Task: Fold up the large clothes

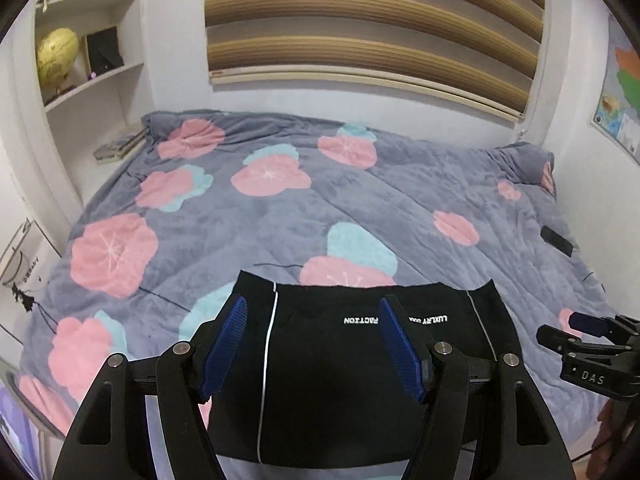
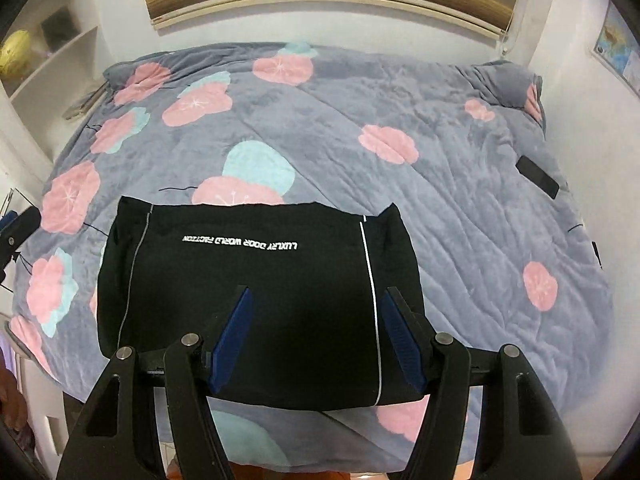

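Note:
A black garment lies folded into a flat rectangle at the near edge of the bed. It has thin white stripes down both sides and white lettering across it. My left gripper hovers open above its left half, with nothing between its blue pads. My right gripper hangs open above the right half, also empty. The right gripper's tip shows at the right edge of the left wrist view. In the right wrist view, the left gripper shows at the left edge.
The bed wears a grey plush cover with pink and teal flowers. A black flat device lies near its right side. White shelves with a yellow globe stand at left, and a striped blind hangs behind.

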Action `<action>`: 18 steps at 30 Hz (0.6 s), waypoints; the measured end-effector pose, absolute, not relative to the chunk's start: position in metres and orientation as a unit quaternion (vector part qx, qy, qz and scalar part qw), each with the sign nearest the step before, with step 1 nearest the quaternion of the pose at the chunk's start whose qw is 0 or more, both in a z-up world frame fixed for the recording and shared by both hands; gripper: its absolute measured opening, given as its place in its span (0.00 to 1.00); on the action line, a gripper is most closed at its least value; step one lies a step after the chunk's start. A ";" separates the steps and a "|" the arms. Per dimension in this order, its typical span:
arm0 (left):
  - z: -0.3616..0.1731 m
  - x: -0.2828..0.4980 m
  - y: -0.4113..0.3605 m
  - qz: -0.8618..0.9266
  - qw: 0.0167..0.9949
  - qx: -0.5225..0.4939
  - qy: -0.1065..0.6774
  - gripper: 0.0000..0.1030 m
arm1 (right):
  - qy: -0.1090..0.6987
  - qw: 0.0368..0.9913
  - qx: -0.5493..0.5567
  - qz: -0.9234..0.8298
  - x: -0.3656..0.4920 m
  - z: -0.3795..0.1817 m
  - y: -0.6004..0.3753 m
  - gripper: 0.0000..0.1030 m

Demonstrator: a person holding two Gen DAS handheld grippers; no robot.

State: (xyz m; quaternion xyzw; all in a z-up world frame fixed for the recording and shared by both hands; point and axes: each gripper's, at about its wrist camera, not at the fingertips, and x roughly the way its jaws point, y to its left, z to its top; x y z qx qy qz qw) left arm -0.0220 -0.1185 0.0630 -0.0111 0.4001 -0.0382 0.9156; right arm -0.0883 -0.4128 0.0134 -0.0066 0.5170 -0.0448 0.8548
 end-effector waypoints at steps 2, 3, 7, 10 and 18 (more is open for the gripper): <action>0.064 -0.022 -0.116 -0.039 0.912 -0.015 0.407 0.69 | 0.516 0.855 -0.009 -0.045 -0.088 0.017 -0.410 0.67; 0.064 -0.022 -0.116 -0.042 0.911 -0.015 0.410 0.69 | 0.515 0.856 -0.008 -0.046 -0.088 0.018 -0.409 0.67; 0.069 -0.018 -0.116 -0.042 0.912 -0.005 0.408 0.69 | 0.517 0.855 -0.003 -0.044 -0.086 0.021 -0.407 0.67; 0.074 -0.015 -0.119 -0.042 0.915 0.006 0.400 0.69 | 0.519 0.854 0.000 -0.045 -0.081 0.019 -0.406 0.67; 0.066 0.006 -0.126 -0.055 0.910 0.000 0.411 0.72 | 0.522 0.851 0.015 -0.046 -0.063 0.012 -0.406 0.67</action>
